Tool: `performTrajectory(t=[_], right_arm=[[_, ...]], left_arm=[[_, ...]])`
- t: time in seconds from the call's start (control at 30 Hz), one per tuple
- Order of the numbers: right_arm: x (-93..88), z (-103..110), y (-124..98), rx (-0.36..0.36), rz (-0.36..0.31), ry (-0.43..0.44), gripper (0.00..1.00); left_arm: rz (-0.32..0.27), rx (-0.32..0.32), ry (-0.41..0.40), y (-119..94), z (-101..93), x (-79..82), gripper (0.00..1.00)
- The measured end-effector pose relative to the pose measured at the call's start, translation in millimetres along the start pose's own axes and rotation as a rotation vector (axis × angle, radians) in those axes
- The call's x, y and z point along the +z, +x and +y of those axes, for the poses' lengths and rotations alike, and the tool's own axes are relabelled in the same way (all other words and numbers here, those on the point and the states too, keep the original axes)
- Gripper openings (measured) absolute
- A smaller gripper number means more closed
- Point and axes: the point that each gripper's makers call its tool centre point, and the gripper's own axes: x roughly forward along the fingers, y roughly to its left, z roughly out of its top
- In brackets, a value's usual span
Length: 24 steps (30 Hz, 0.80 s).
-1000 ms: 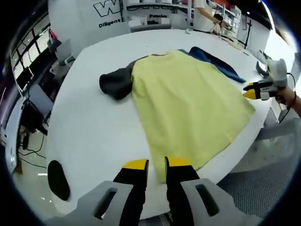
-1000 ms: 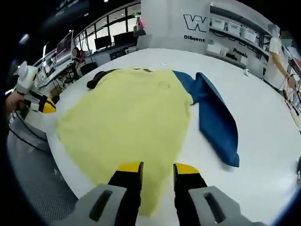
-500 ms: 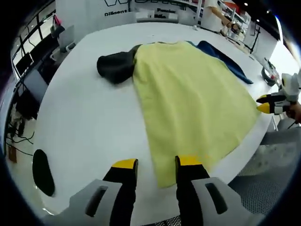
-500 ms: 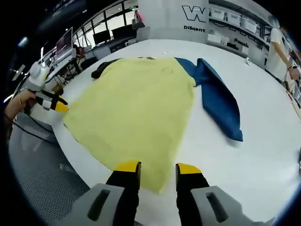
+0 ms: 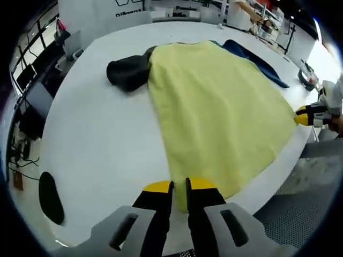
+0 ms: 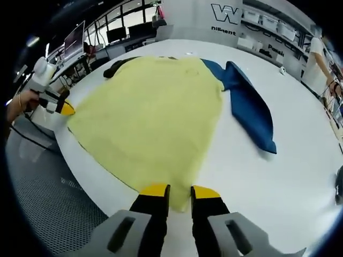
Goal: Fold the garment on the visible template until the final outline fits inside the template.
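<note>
Both my left gripper [image 5: 179, 185] and right gripper [image 6: 180, 190] have narrowed their jaws onto the yellow garment [image 5: 214, 107]'s 6 o'clock hem corners, so lifting for the fold looks next.

I see my left gripper [image 5: 179, 186] and right gripper [image 6: 180, 189] with black, yellow-tipped jaws on grey slotted mounts, plus a thin wrist bracelet [image 6: 20, 99].

garment [image 5: 214, 107] on table [image 5: 96, 139], grippers at hem
</note>
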Motion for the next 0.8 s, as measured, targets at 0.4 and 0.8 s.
performTrajectory(t=[0.4, 0.8], right_arm=[[-2.1, 1.4, -1.9, 0.005, 0.018, -0.013, 0.0], [-9.8, 11.1, -6.8, 0.036, 0.063, -0.022, 0.0]], left_arm=[[0.034, 0.0, -0.011, -2.4, 2.3, -5.8, 0.05], [0.078, -0.007, -0.005, -9.4, 2.7, -18.9, 0.05]])
